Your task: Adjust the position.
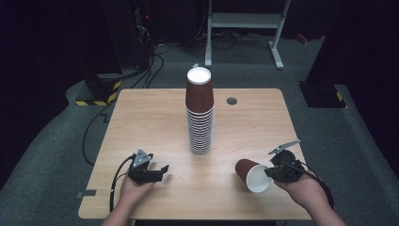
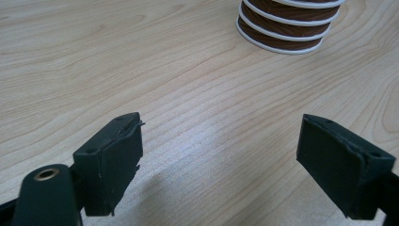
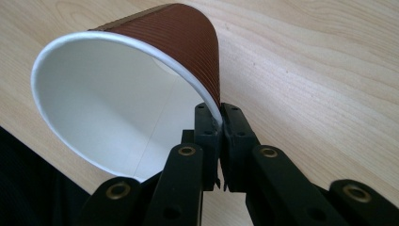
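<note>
A dim lab or test room: grey carpet around the wooden table (image 1: 155,113), hazard-striped stand bases (image 1: 96,94) and loose cables (image 1: 155,61) behind it, beside a metal frame (image 1: 244,28).

A light wooden table (image 1: 155,117) is seen across the middle of the high view, with a small round grey hole (image 1: 231,100) near its far edge, right of centre. A white metal stand (image 1: 244,21) is seen at the upper centre, on grey carpet (image 1: 357,141). A yellow-and-black striped base (image 1: 96,94) and black cables (image 1: 157,61) are placed at the upper left.
</note>
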`<state>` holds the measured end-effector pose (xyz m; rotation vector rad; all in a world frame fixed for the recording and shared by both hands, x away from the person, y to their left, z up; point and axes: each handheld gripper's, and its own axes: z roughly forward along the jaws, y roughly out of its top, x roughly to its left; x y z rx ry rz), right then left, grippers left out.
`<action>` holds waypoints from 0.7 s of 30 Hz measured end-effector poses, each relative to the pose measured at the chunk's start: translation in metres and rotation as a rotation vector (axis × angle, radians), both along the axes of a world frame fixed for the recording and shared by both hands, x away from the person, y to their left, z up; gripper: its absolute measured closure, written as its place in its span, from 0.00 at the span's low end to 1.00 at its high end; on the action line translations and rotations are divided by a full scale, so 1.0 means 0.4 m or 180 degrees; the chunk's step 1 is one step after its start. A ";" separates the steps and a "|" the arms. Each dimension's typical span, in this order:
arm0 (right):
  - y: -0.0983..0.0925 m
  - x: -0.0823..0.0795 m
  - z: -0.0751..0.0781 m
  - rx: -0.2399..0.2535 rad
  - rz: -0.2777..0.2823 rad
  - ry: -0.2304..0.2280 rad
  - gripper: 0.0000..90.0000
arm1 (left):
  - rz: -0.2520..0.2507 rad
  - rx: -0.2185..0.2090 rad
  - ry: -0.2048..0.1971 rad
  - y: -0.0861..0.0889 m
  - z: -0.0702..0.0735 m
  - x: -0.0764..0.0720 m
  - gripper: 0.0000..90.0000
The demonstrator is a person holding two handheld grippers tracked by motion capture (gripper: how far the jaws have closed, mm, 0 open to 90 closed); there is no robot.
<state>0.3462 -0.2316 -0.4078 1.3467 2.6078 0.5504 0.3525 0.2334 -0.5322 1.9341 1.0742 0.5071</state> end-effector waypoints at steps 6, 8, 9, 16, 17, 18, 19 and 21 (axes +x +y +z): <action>0.004 0.005 0.015 -0.0101 0.0000 0.0060 0.95 | 0.0000 -0.0004 0.0002 0.000 0.000 0.000 0.17; 0.004 0.005 0.016 -0.0080 -0.0014 0.0070 0.95 | 0.0000 -0.0006 0.0004 0.000 0.000 0.000 0.17; 0.004 0.005 0.015 -0.0078 -0.0018 0.0070 0.95 | 0.0000 -0.0006 0.0003 0.000 0.000 0.000 0.17; 0.006 0.004 0.010 -0.0096 0.0007 0.0176 0.95 | 0.0000 -0.0005 0.0004 0.000 0.000 0.000 0.17; 0.007 0.004 0.009 -0.0109 0.0008 0.0182 0.95 | -0.0001 -0.0003 0.0006 0.000 0.000 -0.001 0.17; 0.008 0.004 0.008 -0.0109 0.0003 0.0181 0.95 | -0.0001 0.0000 0.0006 -0.001 0.000 -0.001 0.17; 0.008 0.004 0.006 -0.0113 -0.0001 0.0193 0.95 | 0.0000 0.0001 0.0005 -0.001 0.000 -0.001 0.17; 0.009 0.005 0.004 -0.0115 0.0007 0.0196 0.95 | 0.0002 0.0001 0.0005 -0.001 -0.001 -0.001 0.17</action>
